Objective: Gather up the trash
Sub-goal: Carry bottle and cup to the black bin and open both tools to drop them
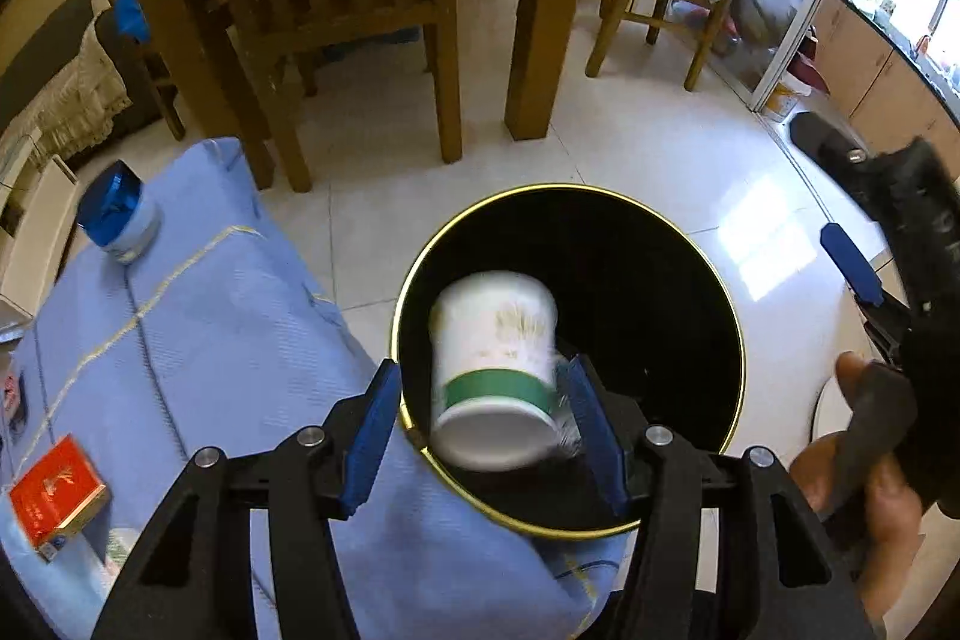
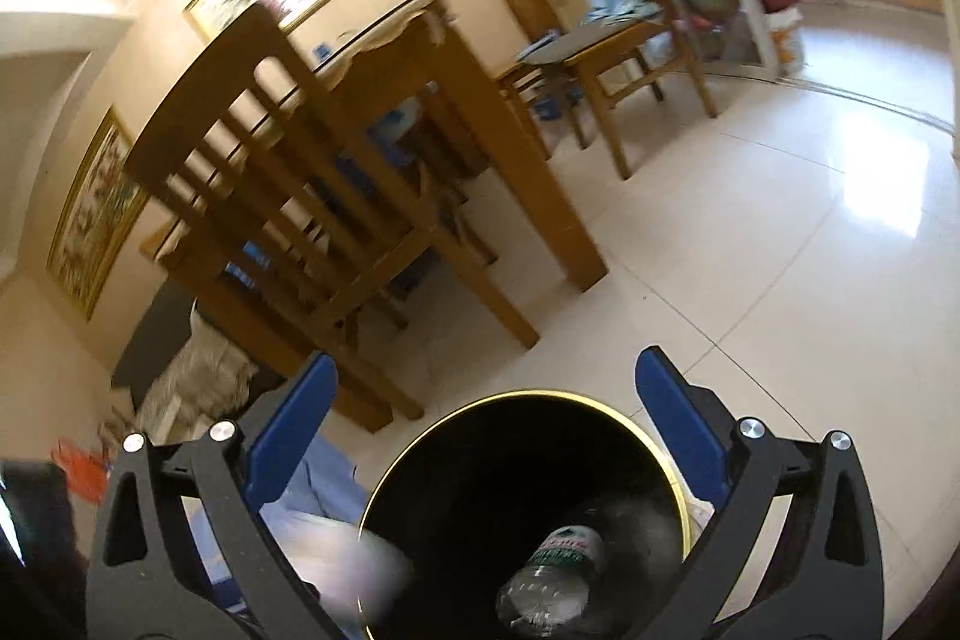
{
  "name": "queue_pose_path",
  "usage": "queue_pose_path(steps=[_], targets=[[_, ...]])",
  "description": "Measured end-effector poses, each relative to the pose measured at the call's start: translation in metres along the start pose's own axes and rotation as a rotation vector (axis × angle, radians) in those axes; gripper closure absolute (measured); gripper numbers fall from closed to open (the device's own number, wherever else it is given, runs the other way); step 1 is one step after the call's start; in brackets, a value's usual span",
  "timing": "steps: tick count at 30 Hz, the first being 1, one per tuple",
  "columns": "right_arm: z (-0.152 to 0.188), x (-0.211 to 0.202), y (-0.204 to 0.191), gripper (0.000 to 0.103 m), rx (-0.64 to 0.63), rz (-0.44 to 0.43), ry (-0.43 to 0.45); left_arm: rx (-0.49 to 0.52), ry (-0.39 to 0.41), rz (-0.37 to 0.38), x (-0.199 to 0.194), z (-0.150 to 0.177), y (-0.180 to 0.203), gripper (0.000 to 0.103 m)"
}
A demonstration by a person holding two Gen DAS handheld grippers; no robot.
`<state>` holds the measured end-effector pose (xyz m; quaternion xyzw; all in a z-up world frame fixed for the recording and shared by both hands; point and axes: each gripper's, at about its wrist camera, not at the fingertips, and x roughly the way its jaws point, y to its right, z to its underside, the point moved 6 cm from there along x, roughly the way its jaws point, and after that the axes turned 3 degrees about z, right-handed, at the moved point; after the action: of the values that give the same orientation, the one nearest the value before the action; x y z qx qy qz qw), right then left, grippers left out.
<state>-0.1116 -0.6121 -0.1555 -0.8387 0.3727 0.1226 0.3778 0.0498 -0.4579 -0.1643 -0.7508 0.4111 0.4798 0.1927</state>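
**Left wrist view: cup over the bin, drop step in hand**

Left wrist view, biggest first: white tiled floor, wooden dining table and chairs behind, blue-covered bench at lower left. Black bin with a gold rim stands on the floor just beside the bench edge.

Left gripper is partly spread, with a white paper cup with a green band between its pads. Cup is tilted, base toward the camera, and sits above the bin mouth near the rim on the bench side. Right pad looks to touch the cup; left pad appears apart from it. Cup is blurred, so I cannot tell whether it is gripped or already falling.

Right gripper is released, jaws spread wide, nothing between them, pointing over the same bin. A clear plastic bottle with a green label lies inside the bin.

Still on the bench: a blue-capped jar and a red box, well apart.

Step, as I judge it: dumping the cup.

Next move needs:
- cup centred further over the mouth, since it hangs close to the rim
- left jaws spread fully to clear it
- then back to the bench; whether the jar and box count as trash I cannot tell
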Motion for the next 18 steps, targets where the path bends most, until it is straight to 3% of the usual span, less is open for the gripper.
queue_pose_path(steps=[4, 7, 9, 12, 18], targets=[[-0.005, 0.000, 0.010, 0.005, 0.030, 0.002, -0.012, 0.007, 0.004, -0.018, 0.002, 0.003, -0.001, 0.046], [-0.008, -0.004, 0.002, 0.005, 0.024, -0.006, -0.006, 0.008, 0.029, -0.053, -0.007, 0.009, -0.005, 0.032], [-0.008, -0.007, -0.005, 0.005, 0.010, -0.009, -0.002, 0.008, 0.056, -0.086, -0.016, 0.015, -0.010, 0.017], [-0.007, -0.010, -0.015, 0.005, -0.019, -0.007, -0.012, 0.000, 0.090, -0.127, -0.033, 0.029, -0.020, 0.006], [0.001, -0.009, -0.030, 0.005, -0.067, 0.011, -0.033, -0.080, 0.091, -0.166, -0.068, 0.077, -0.057, 0.007]])
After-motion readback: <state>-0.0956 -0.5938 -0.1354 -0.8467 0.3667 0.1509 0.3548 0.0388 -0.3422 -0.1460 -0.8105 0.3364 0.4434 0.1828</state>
